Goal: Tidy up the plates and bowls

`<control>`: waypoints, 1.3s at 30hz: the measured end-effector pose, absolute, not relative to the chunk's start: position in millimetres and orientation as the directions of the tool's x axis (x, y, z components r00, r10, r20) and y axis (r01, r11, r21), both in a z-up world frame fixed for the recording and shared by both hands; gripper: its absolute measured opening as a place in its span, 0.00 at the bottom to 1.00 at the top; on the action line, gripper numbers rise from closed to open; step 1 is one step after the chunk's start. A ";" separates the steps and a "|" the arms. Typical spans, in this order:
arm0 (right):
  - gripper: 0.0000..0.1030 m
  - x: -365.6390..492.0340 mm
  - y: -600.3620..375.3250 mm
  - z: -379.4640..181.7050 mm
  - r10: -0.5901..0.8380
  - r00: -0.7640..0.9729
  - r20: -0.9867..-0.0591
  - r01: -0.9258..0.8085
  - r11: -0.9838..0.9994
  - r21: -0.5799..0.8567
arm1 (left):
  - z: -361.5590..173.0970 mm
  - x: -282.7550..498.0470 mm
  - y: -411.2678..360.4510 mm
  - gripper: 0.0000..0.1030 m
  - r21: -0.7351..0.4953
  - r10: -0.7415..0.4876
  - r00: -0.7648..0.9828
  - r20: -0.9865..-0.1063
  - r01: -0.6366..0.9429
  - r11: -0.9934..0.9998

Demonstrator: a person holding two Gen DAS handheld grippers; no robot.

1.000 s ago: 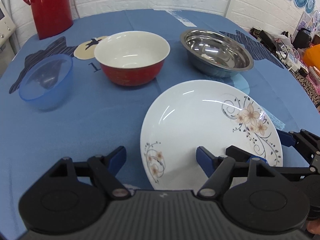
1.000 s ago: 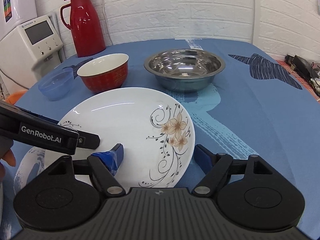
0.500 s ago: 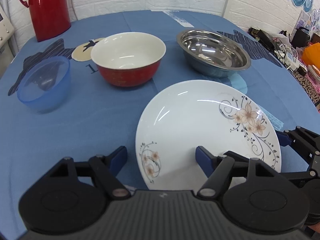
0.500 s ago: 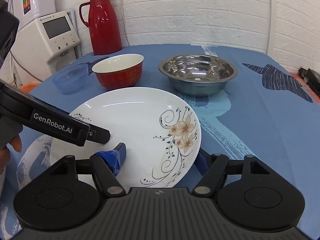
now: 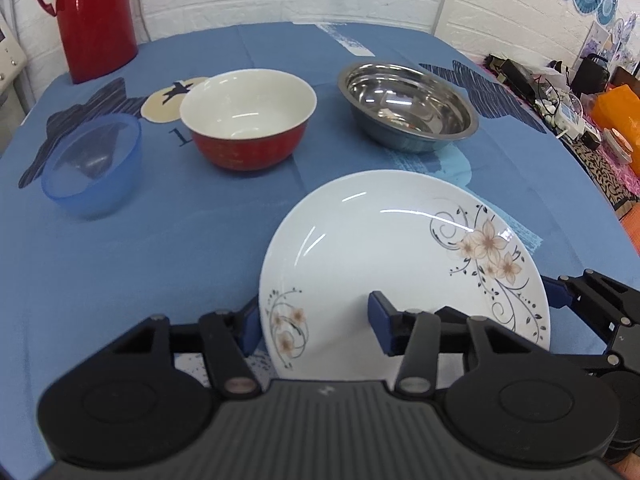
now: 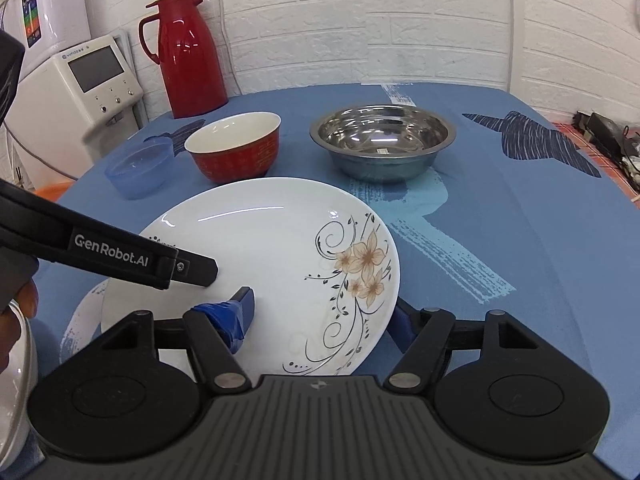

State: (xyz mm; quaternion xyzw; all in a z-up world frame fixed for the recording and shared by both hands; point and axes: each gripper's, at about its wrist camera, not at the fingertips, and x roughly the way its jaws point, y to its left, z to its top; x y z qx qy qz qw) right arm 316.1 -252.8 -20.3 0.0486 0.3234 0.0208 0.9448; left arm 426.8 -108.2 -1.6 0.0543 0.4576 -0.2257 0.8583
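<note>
white brick walls behind; round table (image 5: 160, 264) under a blue printed cloth, holding the lot below.

- plate (image 5: 400, 264) – white, shallow, floral sprays at two edges; nearest item, at the near edge of the table. both tools are at it. whether it is lifted clear of the cloth cannot be told.
- left gripper (image 5: 316, 324) – jaws spread wide, straddling the plate's near-left rim: one blue pad outside the rim by the small flower spray, the other over the plate's inner surface. not pinching it.
- right gripper (image 6: 324, 312) – jaws also wide, straddling the plate's near-right rim: left blue pad over the white inner surface, right pad tucked outside and below the rim near the large flowers. contact with the rim cannot be judged.
- red bowl (image 5: 246, 120) – red outside, cream inside, upright, beyond the plate toward the left.
- steel bowl (image 5: 408, 106) – upright, beyond the plate toward the right, apart from the red one.
- blue plastic bowl (image 5: 92, 164) – translucent, small, left of the red bowl, apart from it.
- red thermos jug (image 6: 188, 52) – far left corner, against the wall.
- white appliance (image 6: 76, 92) with a screen – off the table, to the left.
- clutter of cables and bags (image 5: 576, 92) – off the table, right side.
</note>
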 end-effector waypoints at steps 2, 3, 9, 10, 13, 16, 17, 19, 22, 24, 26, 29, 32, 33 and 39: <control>0.55 306.3 -249.1 -14.1 0.067 0.798 -0.599 -0.007 0.995 0.102 | 5.4 417.7 -103.7 0.48 -0.122 -0.347 0.481 -0.805 0.439 0.890; 0.55 300.8 -247.3 -10.7 0.070 0.799 -0.597 -0.006 0.994 0.108 | 9.4 412.2 -101.2 0.48 -0.121 -0.349 0.480 -0.804 0.443 0.888; 0.57 256.7 -221.8 15.0 0.103 0.825 -0.555 -0.040 0.991 0.125 | 37.7 369.5 -69.3 0.48 -0.145 -0.363 0.497 -0.788 0.423 0.895; 0.57 248.9 -214.6 19.0 0.111 0.829 -0.548 -0.052 0.991 0.122 | 42.9 361.0 -60.8 0.48 -0.148 -0.362 0.504 -0.784 0.416 0.897; 0.57 229.0 -191.1 26.5 0.156 0.836 -0.527 -0.104 0.986 0.128 | 56.0 331.1 -30.6 0.48 -0.134 -0.344 0.538 -0.769 0.390 0.911; 0.57 217.9 -163.4 27.1 0.211 0.825 -0.524 -0.159 0.977 0.143 | 61.6 303.6 3.9 0.48 -0.110 -0.302 0.569 -0.765 0.346 0.932; 0.57 216.3 -153.3 26.4 0.231 0.818 -0.527 -0.180 0.973 0.147 | 61.6 295.9 16.3 0.48 -0.105 -0.286 0.576 -0.766 0.327 0.939; 0.57 215.4 -134.3 23.4 0.269 0.799 -0.537 -0.219 0.963 0.157 | 60.1 282.1 41.2 0.48 -0.099 -0.254 0.585 -0.770 0.284 0.954; 0.57 217.2 -105.8 16.1 0.333 0.761 -0.556 -0.276 0.943 0.188 | 52.3 265.6 78.4 0.48 -0.096 -0.209 0.590 -0.780 0.217 0.971; 0.57 218.2 -89.2 11.5 0.362 0.739 -0.568 -0.304 0.932 0.198 | 45.6 258.9 100.4 0.48 -0.105 -0.188 0.586 -0.788 0.173 0.979; 0.57 219.6 -73.9 7.0 0.378 0.720 -0.582 -0.326 0.924 0.197 | 38.2 255.3 117.9 0.48 -0.122 -0.180 0.577 -0.796 0.138 0.983; 0.57 221.9 -61.2 1.2 0.382 0.705 -0.598 -0.329 0.922 0.202 | 26.4 254.9 134.8 0.48 -0.151 -0.184 0.559 -0.809 0.106 0.983; 0.57 221.4 -57.1 -3.0 0.360 0.711 -0.604 -0.313 0.931 0.186 | 17.6 256.8 140.5 0.48 -0.174 -0.206 0.554 -0.807 0.111 0.979; 0.57 221.4 -56.8 -4.7 0.348 0.715 -0.606 -0.306 0.936 0.176 | 16.1 258.5 139.7 0.48 -0.175 -0.212 0.556 -0.803 0.120 0.977; 0.58 223.1 -60.1 -13.0 0.349 0.719 -0.602 -0.291 0.937 0.195 | 10.3 260.4 130.2 0.48 -0.127 -0.199 0.608 -0.769 0.160 0.979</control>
